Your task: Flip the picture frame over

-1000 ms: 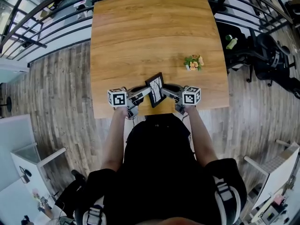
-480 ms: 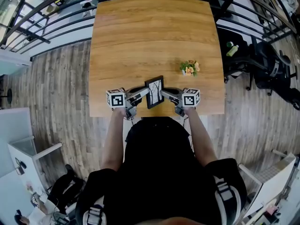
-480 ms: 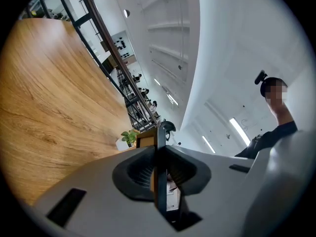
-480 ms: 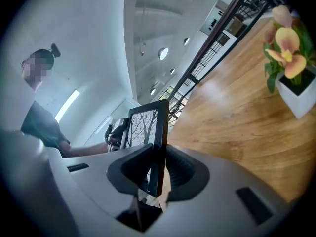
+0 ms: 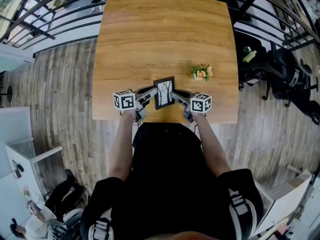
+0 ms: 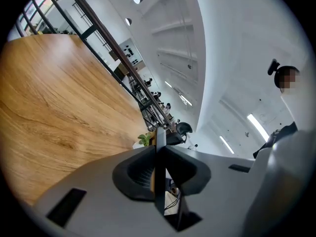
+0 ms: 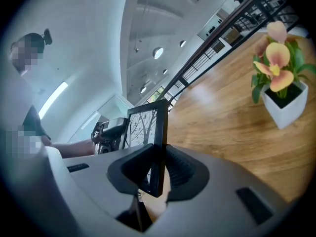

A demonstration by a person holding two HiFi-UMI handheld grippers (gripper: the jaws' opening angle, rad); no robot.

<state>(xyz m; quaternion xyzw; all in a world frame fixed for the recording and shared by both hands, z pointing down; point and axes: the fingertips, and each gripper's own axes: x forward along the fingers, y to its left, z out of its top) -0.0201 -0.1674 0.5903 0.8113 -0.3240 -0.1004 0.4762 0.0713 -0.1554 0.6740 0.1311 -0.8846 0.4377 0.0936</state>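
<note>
Here, by the table's (image 5: pixel 165 34) near edge, the left gripper (image 5: pixel 151 95) and right gripper (image 5: pixel 176 97) clamp opposite sides of the picture frame (image 5: pixel 164 92), the right jaws having just been closing onto it. Farther off, toward the right edge, stands a potted flower (image 5: pixel 202 72).

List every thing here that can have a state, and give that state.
picture frame: clamped at both sides, tree picture facing the person.
left gripper: shut on the picture frame.
right gripper: jaws have just been closing, shut on the picture frame.
potted flower: upright on the table, untouched.
</note>
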